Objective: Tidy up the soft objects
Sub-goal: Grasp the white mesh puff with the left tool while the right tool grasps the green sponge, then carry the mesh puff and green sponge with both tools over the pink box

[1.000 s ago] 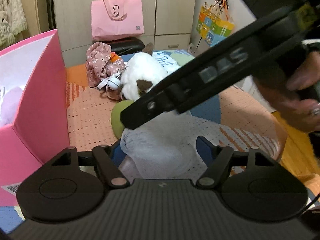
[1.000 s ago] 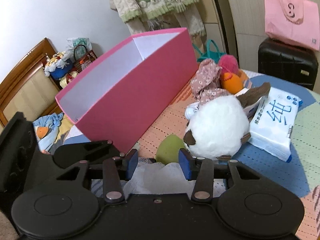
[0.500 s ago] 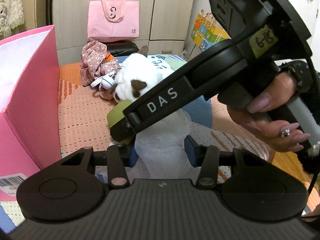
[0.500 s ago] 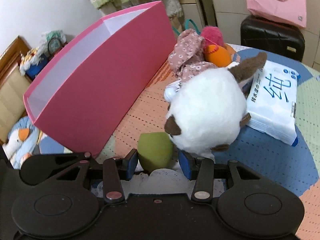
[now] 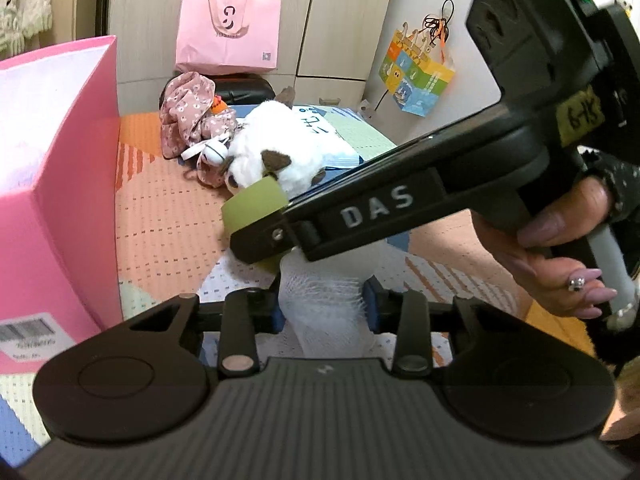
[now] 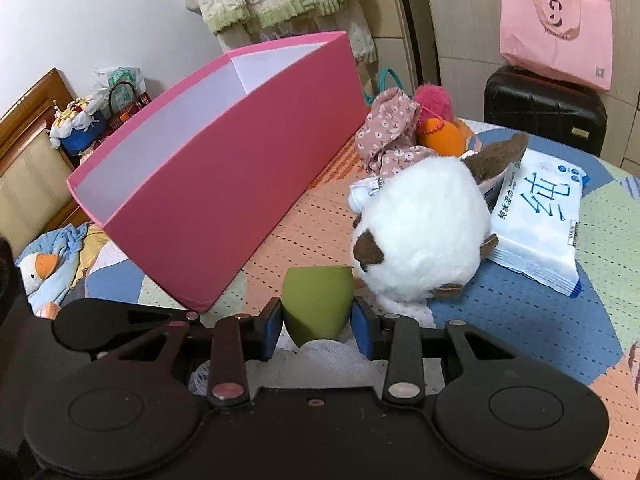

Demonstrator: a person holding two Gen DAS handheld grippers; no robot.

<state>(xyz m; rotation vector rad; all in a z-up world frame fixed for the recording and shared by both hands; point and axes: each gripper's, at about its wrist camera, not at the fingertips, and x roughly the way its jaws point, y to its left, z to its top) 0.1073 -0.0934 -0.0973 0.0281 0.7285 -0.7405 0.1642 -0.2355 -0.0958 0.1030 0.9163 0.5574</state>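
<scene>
Olive-green foam, that's the prize: the green sponge [image 6: 316,304] sits pinched between the blue pads of the right gripper [image 6: 317,320], just beside the white plush toy [image 6: 420,236]. The left gripper [image 5: 323,312] is clamped on a bunch of white mesh fabric [image 5: 324,300] directly below. Looks like the pickup step for both. Next, I'd say, comes a lift and a swing left over the rim of the pink box [image 6: 224,184], then letting go inside.
</scene>
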